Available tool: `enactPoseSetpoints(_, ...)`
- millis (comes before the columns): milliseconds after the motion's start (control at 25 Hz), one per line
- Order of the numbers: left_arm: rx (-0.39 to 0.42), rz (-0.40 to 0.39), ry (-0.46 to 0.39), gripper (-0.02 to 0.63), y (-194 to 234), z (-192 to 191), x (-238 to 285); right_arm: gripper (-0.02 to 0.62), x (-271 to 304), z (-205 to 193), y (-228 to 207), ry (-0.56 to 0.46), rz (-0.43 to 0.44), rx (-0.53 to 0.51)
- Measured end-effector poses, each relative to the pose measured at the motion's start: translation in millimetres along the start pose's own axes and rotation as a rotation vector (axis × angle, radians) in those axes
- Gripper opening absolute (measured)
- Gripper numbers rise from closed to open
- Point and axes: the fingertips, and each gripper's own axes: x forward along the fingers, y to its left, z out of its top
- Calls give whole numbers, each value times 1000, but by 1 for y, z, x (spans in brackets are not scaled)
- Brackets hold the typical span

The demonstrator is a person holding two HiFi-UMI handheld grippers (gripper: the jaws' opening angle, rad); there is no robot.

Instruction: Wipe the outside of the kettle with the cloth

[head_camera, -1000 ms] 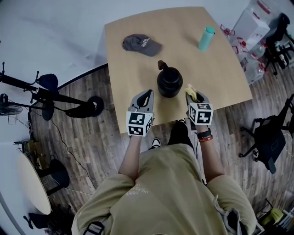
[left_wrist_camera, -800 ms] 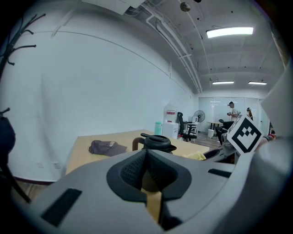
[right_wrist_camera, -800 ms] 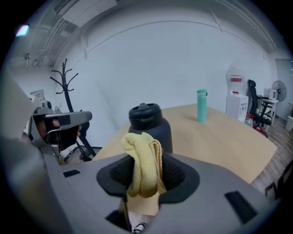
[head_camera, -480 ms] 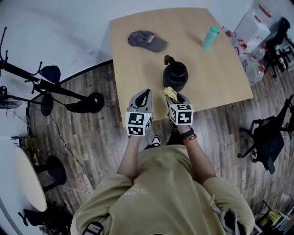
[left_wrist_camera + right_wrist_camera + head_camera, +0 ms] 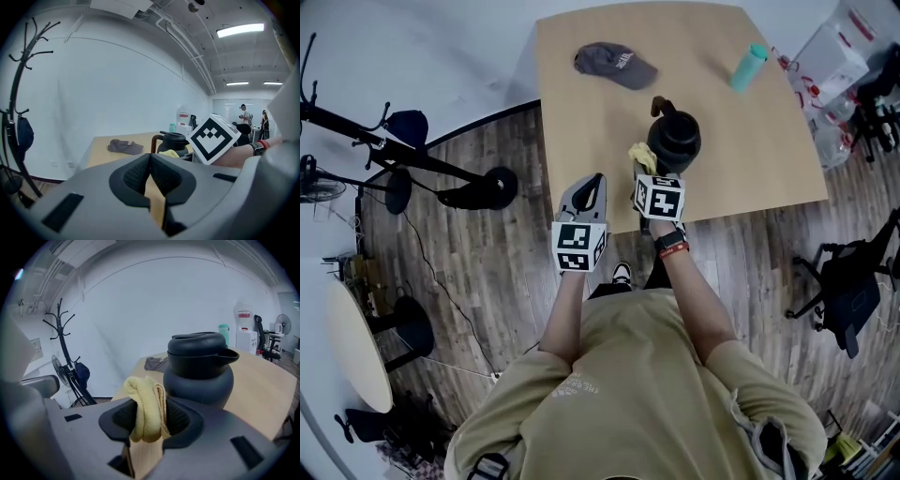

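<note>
A black kettle (image 5: 674, 141) stands upright on the wooden table (image 5: 750, 150), its handle at the far side. My right gripper (image 5: 647, 172) is shut on a folded yellow cloth (image 5: 641, 157) just at the kettle's near-left side. In the right gripper view the cloth (image 5: 146, 408) sticks up between the jaws, with the kettle (image 5: 201, 366) close behind it and to the right; whether they touch cannot be told. My left gripper (image 5: 590, 187) hovers over the table's near-left edge, shut with nothing held. In the left gripper view the kettle (image 5: 172, 142) stands ahead.
A grey cap (image 5: 614, 64) lies at the table's far left, and a teal bottle (image 5: 748, 67) at its far right. A black coat stand (image 5: 403, 159) lies across the floor to the left. An office chair (image 5: 848, 286) and boxes (image 5: 848, 56) are at the right.
My right gripper carried the cloth from the kettle's right side across its front to its near-left side. The left gripper stayed about where it was.
</note>
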Motion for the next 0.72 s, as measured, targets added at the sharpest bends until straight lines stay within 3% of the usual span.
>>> enactPoseSetpoints(440, 2, -13, 13, 23, 0, -5, 9, 155, 10, -14, -13, 28, -47, 118)
enactPoseSetpoints(720, 13, -47, 19, 23, -15, -6, 20, 161, -1, -24, -27, 35, -38, 130)
